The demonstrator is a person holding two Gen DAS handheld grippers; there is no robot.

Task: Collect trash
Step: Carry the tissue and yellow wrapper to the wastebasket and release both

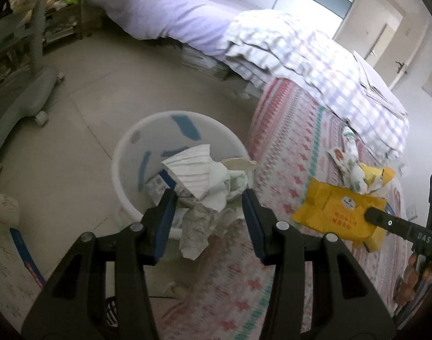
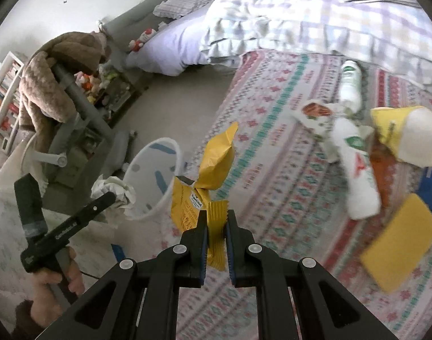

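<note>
A white bin (image 1: pixel 136 153) stands on the floor beside the bed; it also shows in the right wrist view (image 2: pixel 147 170). My left gripper (image 1: pixel 208 198) is open at the bin's near rim, with crumpled white paper (image 1: pixel 207 187) between and below its jaws; whether it touches the paper I cannot tell. My right gripper (image 2: pixel 217 221) is shut on a yellow snack bag (image 2: pixel 213 175) and holds it above the patterned bedspread (image 2: pixel 286 170), right of the bin. The bag also shows in the left wrist view (image 1: pixel 337 212). More wrappers (image 2: pixel 354 164) lie on the bed.
A yellow card (image 2: pixel 397 240), a blue item (image 2: pixel 431 187) and a yellow-and-white packet (image 2: pixel 408 133) lie on the bedspread at right. A checked quilt (image 2: pixel 315 14) covers the bed's far side. A grey chair base (image 1: pixel 23 96) stands left of the bin.
</note>
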